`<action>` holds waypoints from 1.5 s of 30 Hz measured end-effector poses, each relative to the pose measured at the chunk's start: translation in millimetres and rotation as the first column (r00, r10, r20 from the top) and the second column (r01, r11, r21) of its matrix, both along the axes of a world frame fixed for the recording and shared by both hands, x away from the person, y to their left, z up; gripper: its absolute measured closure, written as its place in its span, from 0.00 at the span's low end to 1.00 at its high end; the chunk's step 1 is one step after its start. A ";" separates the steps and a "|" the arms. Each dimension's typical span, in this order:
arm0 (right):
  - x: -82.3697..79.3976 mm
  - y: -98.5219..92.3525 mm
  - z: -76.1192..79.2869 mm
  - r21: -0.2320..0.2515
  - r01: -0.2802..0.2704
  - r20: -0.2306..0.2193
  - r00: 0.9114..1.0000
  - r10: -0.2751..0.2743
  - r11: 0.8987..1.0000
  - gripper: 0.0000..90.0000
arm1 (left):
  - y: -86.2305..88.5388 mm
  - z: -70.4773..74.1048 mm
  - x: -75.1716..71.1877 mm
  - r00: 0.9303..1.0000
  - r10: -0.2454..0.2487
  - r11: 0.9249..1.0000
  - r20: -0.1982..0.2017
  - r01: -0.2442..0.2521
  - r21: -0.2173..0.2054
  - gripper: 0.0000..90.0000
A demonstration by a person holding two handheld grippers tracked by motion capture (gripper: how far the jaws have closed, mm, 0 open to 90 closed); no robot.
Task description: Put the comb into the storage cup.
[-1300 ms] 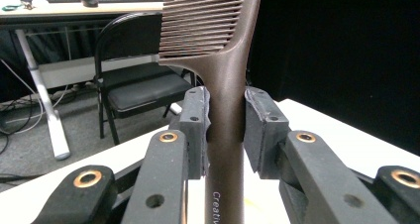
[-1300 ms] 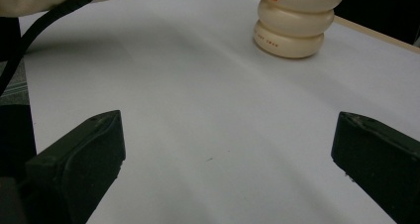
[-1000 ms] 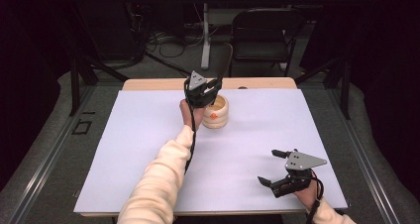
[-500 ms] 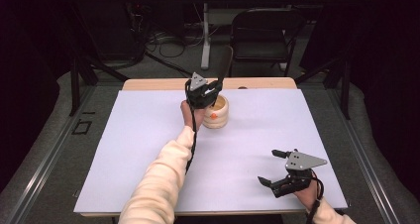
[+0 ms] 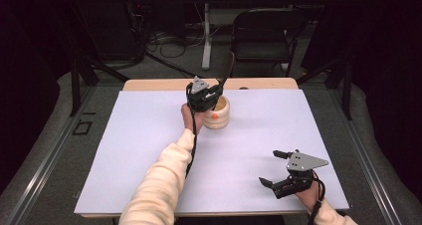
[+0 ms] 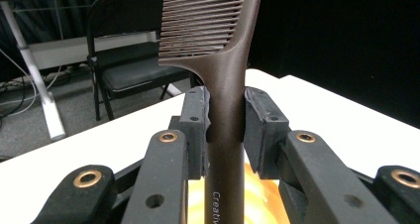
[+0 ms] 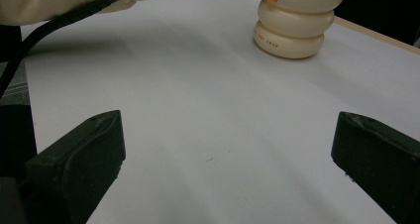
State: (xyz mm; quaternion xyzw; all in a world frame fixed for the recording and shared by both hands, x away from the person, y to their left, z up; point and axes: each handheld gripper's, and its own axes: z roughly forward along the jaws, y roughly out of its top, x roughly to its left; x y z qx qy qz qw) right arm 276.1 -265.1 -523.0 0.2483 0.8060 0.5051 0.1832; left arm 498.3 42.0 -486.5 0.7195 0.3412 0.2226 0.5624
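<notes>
Comb (image 6: pixel 225 85) is clamped by its handle in the left gripper (image 5: pixel 203 94) over the cream holder (image 5: pixel 218 113), near the table's (image 5: pixel 139 135) far edge; right gripper (image 5: pixel 278 170) is held spread wide by the near right corner.

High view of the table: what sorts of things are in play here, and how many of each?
Handheld grippers: 2, the left gripper and the right gripper
Brown combs: 1, the comb clamped in the left gripper
Cream ribbed holders: 1, the holder on the white table cover
Total: 4
</notes>
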 end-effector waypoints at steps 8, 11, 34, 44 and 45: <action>0.1 0.0 -0.1 -0.001 0.001 -0.001 1.000 -0.001 1.000 0.00 | 1.6 -3.0 0.9 1.000 -0.023 1.000 -0.016 0.023 0.007 0.80; 0.1 0.0 -0.1 -0.002 0.001 -0.001 1.000 -0.001 1.000 0.00 | 2.7 -4.8 1.1 0.999 -0.027 1.000 -0.020 0.027 0.007 0.80; 0.1 -0.1 -0.2 -0.002 0.001 -0.002 1.000 -0.001 1.000 0.00 | 2.5 -11.6 -0.3 0.998 -0.047 0.998 -0.030 0.048 0.028 0.80; 0.2 -0.2 -0.1 -0.002 0.001 0.000 1.000 -0.001 1.000 0.00 | 1.0 -13.7 -0.3 0.998 -0.048 0.998 -0.033 0.050 0.043 0.80; 0.2 -0.2 -0.1 -0.002 0.001 0.000 1.000 -0.001 1.000 0.00 | 0.8 -13.9 -0.4 0.998 -0.046 0.998 -0.032 0.048 0.047 0.80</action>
